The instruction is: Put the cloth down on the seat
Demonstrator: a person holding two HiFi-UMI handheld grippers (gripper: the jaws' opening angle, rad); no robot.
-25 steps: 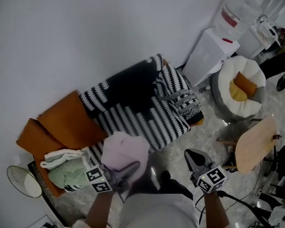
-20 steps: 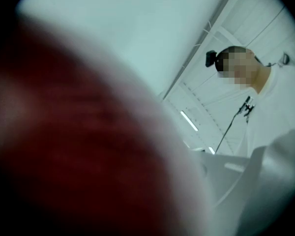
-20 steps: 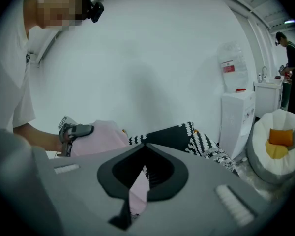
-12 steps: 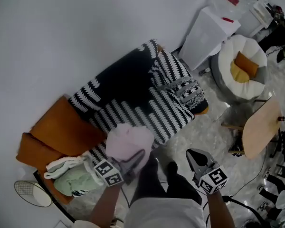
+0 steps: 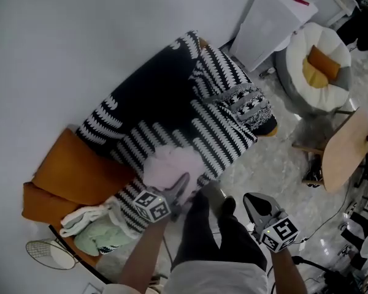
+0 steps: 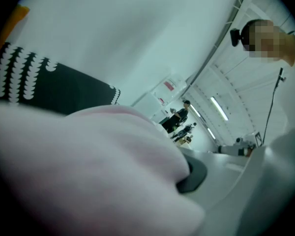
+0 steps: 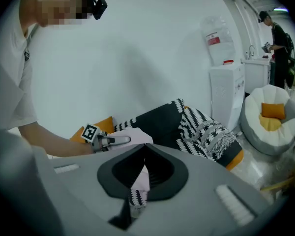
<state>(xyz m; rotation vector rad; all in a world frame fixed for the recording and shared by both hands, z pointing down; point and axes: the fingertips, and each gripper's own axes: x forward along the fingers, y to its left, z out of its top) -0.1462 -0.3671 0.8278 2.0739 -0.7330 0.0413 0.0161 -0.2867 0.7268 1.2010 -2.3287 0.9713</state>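
The left hand-held gripper [image 5: 183, 184] is pinching the soft pink cloth [image 5: 172, 164], with its jaws closed on a fold of it. The cloth is low over the front part of the seat [image 5: 221, 141], on a sofa with a black and white blanket [image 5: 153, 100] spread over it. From where I stand I cannot tell if the cloth touches the blanket or is just above it. The right hand-held gripper [image 5: 251, 199] is off to the side, near the person's legs, with its 2 jaws together and nothing in them. So I think the carrying part is nearly done. What is left is 1 small job: lay the cloth on the seat, open the jaws and let go. An orange cushion [image 5: 80, 170] sits at the other end of the sofa, away from that spot.
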